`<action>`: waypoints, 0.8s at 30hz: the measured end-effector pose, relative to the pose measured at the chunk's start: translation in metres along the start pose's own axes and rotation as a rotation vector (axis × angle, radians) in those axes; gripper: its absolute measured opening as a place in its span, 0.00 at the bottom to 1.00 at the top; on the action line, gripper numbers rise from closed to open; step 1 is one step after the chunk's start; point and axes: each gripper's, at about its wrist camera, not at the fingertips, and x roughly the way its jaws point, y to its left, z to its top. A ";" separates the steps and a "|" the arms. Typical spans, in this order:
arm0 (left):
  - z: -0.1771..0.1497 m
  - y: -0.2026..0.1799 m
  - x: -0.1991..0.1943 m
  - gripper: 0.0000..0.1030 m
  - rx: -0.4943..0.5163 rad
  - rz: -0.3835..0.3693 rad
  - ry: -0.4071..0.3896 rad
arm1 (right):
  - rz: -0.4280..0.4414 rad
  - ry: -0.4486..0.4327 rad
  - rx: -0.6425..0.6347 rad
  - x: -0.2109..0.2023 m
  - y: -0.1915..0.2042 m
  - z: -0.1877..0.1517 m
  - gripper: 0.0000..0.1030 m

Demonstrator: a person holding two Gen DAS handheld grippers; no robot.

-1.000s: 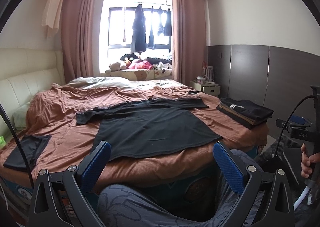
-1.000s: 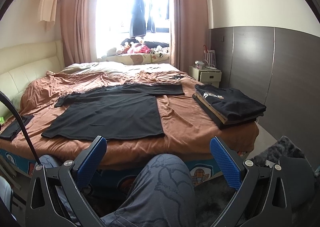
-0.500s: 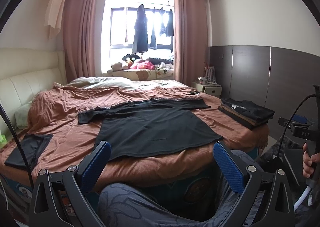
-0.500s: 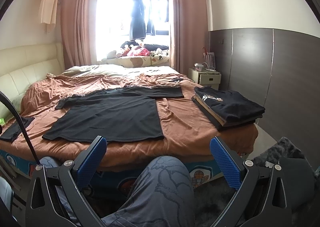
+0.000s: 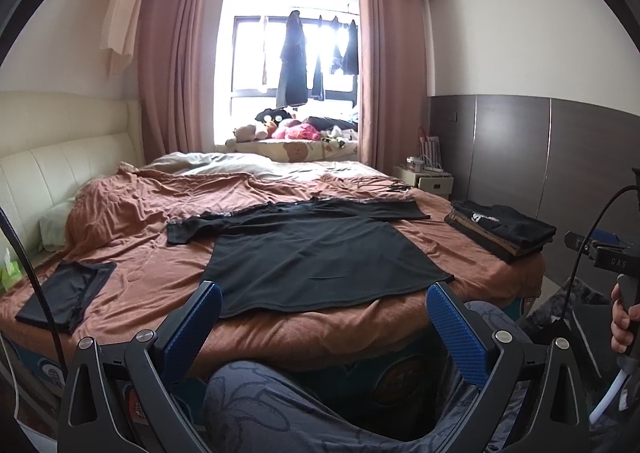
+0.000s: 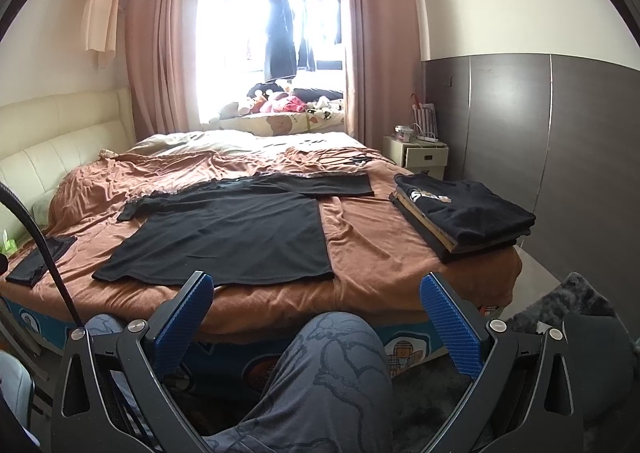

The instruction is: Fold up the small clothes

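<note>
My left fingers (image 5: 324,329): spread wide, empty, above my knee (image 5: 256,405).
My right fingers (image 6: 316,317): also spread, holding nothing.
Black T-shirt (image 6: 224,241): lay flat on the bed (image 6: 380,257), sleeves out, hem toward me.
Folded stack (image 6: 464,213): at the bed's right edge.
Small dark garment (image 5: 64,293): far left.

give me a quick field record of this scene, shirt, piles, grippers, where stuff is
surface: bed with rust-brown blanket
main garment: black t-shirt spread flat, unfolded, hem toward near edge
folded stack: dark folded clothes right of the shirt, apart from it
other item: small black folded garment at left edge
left gripper: open, empty, short of the bed
right gripper: open, empty, above a knee
task state: folding not yet begun
</note>
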 end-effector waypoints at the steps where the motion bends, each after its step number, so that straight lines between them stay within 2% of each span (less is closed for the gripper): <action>1: 0.000 0.002 0.001 1.00 -0.004 0.001 0.002 | -0.005 -0.003 -0.005 -0.001 0.001 0.001 1.00; 10: 0.001 0.015 0.004 1.00 -0.023 0.010 0.011 | -0.002 0.014 -0.033 0.006 0.007 0.009 1.00; 15: 0.004 0.025 0.004 1.00 -0.025 0.020 0.017 | 0.003 0.005 -0.047 0.012 0.009 0.025 1.00; 24: 0.021 0.050 0.003 1.00 -0.040 0.091 0.003 | 0.058 -0.049 -0.079 0.034 0.013 0.050 1.00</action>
